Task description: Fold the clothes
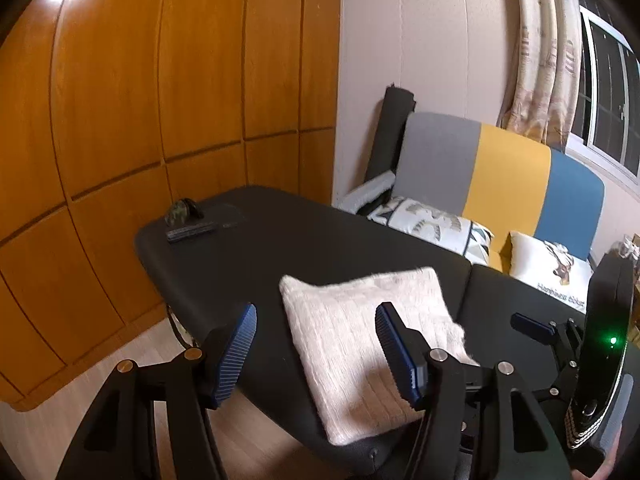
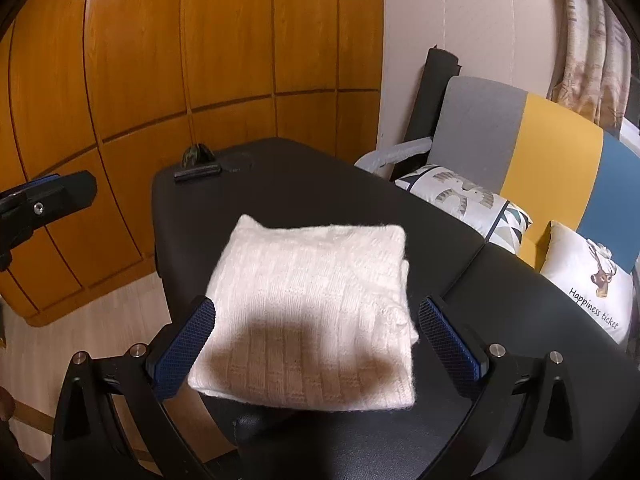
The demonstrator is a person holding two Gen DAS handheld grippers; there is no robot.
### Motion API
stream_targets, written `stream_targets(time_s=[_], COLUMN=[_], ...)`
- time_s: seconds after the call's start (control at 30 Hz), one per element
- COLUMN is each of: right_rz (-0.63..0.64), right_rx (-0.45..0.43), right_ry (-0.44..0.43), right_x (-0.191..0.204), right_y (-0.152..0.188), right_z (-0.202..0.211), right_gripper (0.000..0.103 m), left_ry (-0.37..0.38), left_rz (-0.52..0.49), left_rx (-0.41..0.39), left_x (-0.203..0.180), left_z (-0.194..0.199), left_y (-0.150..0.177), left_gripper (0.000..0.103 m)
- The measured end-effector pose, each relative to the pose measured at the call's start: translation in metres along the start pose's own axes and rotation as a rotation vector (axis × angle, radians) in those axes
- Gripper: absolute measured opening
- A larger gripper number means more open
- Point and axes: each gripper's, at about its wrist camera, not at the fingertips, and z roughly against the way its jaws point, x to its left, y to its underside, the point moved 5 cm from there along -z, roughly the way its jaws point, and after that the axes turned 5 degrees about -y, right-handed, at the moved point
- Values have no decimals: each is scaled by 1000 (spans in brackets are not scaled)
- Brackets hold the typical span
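Two views cover the scene.

Left wrist view: the left tongs [image 1: 316, 350] stand spread, blue pads apart, with nothing pinched between them. The folded cream sweater [image 1: 372, 344] lies flat on the black desk [image 1: 280, 248], near the close edge, squared into a compact rectangle. One pad overlaps the sweater in the picture, but the tongs appear to hang above it rather than on it. This placement suggests the fold is complete and the tongs are clear of the fabric so as not to disturb it. The right tongs [image 1: 532, 324] show at the right edge; their spread cannot be judged from here. A small dark device [image 1: 188, 224] sits at the far corner of the desk, well apart from the sweater.

Right wrist view: the right tongs [image 2: 316, 344] are spread wide, one pad on each side of the sweater [image 2: 308, 312], pinching nothing. The sweater rests centred near the close edge of the desk [image 2: 320, 184]. A sofa [image 2: 552, 156] with cushions stands beside the desk.
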Motion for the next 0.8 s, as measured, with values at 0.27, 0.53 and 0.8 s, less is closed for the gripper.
stream_targets(time_s=[0.27, 0.53, 0.8], right_rz=[39, 32, 36], right_rx=[32, 45, 53], right_ry=[-2, -2, 4], right_x=[6, 3, 2], right_y=[7, 10, 14], right_z=[-7, -8, -9], right_gripper=[103, 103, 103], left_ry=[18, 56, 73], left_rz=[-7, 0, -3], left_rx=[27, 48, 47], left_x=[-6, -11, -15], left_z=[-6, -6, 0], left_y=[7, 10, 12], left_gripper=[63, 63, 63])
